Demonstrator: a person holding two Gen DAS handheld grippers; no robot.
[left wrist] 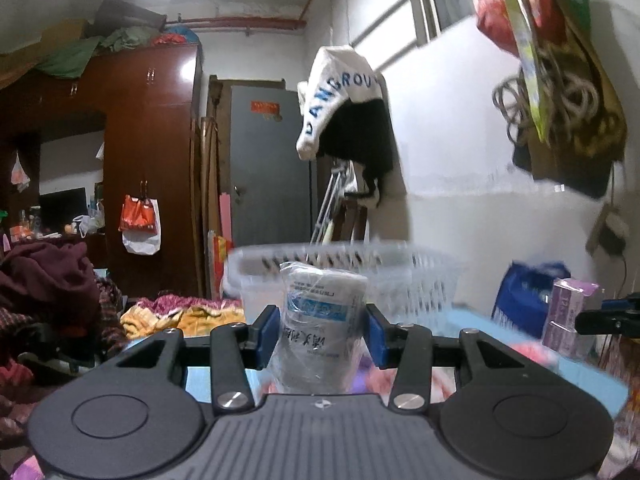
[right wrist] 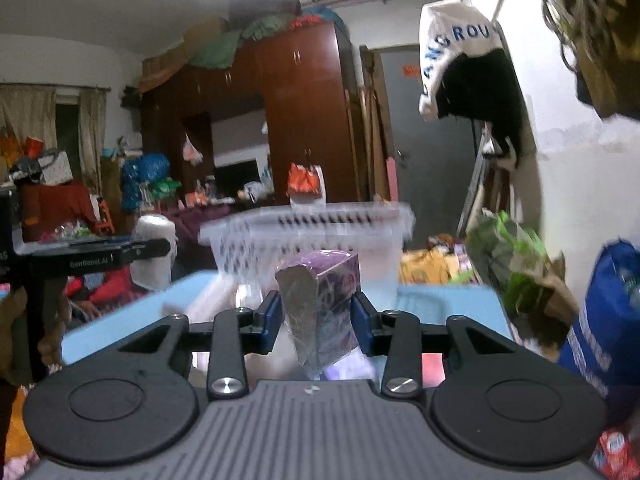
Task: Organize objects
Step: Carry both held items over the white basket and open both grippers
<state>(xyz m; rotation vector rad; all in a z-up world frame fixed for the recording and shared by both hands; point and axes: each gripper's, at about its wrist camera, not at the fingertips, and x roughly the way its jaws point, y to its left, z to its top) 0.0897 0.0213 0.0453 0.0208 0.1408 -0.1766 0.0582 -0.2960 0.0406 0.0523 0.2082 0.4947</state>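
My left gripper (left wrist: 322,330) is shut on a white plastic-wrapped roll pack with blue print (left wrist: 320,320) and holds it upright in the air. A white slotted basket (left wrist: 416,268) stands just beyond it. My right gripper (right wrist: 316,322) is shut on a purple plastic-wrapped box (right wrist: 320,304), also lifted. The same basket (right wrist: 376,236) is ahead of it. The right gripper and its purple box (left wrist: 568,316) show at the right edge of the left wrist view; the left gripper with its white roll (right wrist: 154,248) shows at the left of the right wrist view.
A light blue surface (right wrist: 440,300) lies under the basket. A blue bag (right wrist: 604,316) and a green-and-brown packet (right wrist: 516,276) stand at the right. Bags hang on the white wall (left wrist: 560,80). Clothes (left wrist: 48,280) are piled at the left; a brown wardrobe (right wrist: 304,112) is behind.
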